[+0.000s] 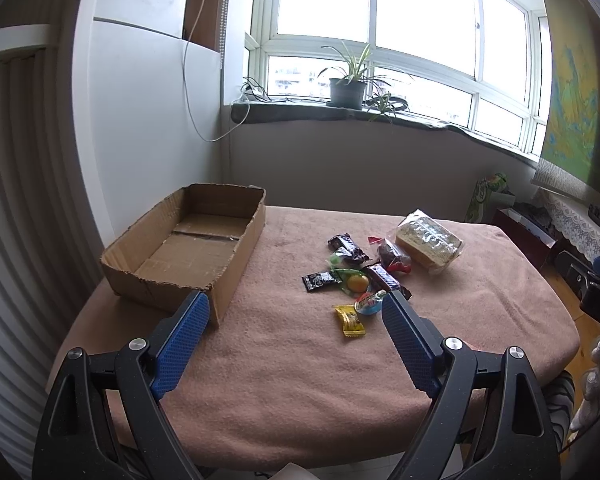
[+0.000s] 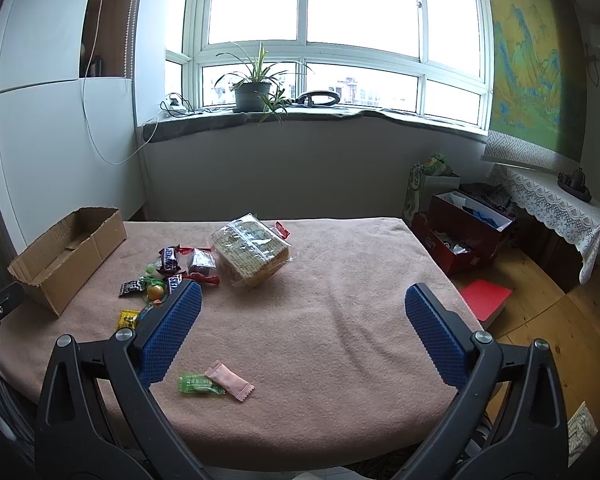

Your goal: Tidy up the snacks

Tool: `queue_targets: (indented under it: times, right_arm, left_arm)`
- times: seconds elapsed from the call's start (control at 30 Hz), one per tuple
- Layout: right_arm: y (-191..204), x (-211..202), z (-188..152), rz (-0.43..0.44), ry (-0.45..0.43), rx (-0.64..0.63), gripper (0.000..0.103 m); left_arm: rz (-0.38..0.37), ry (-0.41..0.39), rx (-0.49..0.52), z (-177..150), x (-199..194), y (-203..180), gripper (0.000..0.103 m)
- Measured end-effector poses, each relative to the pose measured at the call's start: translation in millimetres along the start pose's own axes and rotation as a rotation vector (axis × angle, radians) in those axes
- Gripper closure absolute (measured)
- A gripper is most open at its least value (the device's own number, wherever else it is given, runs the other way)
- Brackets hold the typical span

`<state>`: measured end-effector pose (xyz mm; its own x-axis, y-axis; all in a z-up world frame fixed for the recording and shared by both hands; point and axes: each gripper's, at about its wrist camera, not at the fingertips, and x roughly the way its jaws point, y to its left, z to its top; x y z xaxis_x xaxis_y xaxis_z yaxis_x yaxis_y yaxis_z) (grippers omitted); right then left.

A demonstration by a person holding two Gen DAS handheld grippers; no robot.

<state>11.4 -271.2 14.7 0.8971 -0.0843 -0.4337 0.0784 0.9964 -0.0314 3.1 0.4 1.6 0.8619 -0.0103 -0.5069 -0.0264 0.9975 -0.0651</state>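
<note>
The cardboard box (image 1: 188, 248) sat empty at the table's (image 1: 300, 400) left edge, so the best start was probably the bulky cracker pack (image 2: 252, 250), then the small sweets (image 1: 352, 276) clustered beside it. Two more wrappers (image 2: 216, 382) lay near the front. Both the left gripper (image 1: 296, 312) and the right gripper (image 2: 302, 304) hovered above the cloth, jaws spread wide, holding nothing.
</note>
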Motion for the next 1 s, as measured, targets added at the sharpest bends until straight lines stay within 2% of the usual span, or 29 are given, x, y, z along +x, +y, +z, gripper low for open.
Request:
queue_targets:
  times: [1.0]
  right_arm:
    - [1.1, 0.5, -1.2, 0.000, 0.000, 0.000, 0.000]
  left_arm:
    - [-0.006, 0.001, -0.007, -1.9, 0.0, 2.0, 0.015]
